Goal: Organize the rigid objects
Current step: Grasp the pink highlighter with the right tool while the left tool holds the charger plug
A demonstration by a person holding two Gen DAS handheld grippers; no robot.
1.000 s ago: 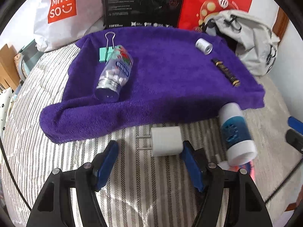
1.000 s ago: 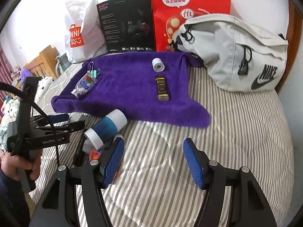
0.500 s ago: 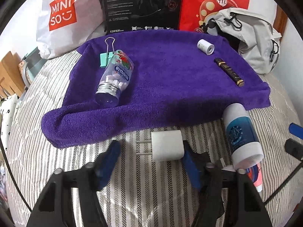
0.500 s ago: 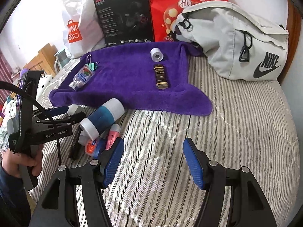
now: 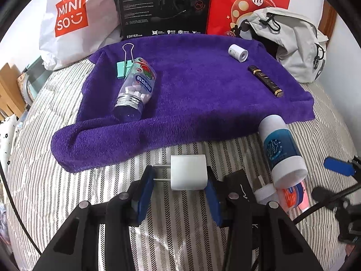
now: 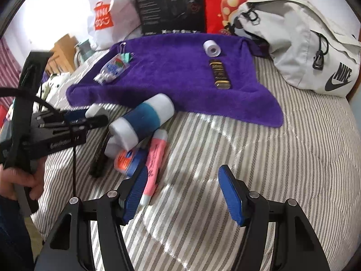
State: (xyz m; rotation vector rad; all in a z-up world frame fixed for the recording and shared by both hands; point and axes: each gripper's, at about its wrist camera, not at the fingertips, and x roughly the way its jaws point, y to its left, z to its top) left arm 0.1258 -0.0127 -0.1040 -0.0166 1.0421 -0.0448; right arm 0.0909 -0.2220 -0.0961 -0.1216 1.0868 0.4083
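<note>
Left tongs (image 5: 179,181) pinch the white charger (image 5: 188,172) above the striped bedcover (image 5: 67,192); right tongs (image 6: 182,190) hang spread, empty.

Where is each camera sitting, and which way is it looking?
Left wrist: rides the left gripper, looking forward over the white wall charger clamped in its blue fingers, toward the purple towel.
Right wrist: rides the open right gripper, facing the striped bedspread; the left gripper and a hand show.
Both share the towel and the blue-and-white bottle.
</note>
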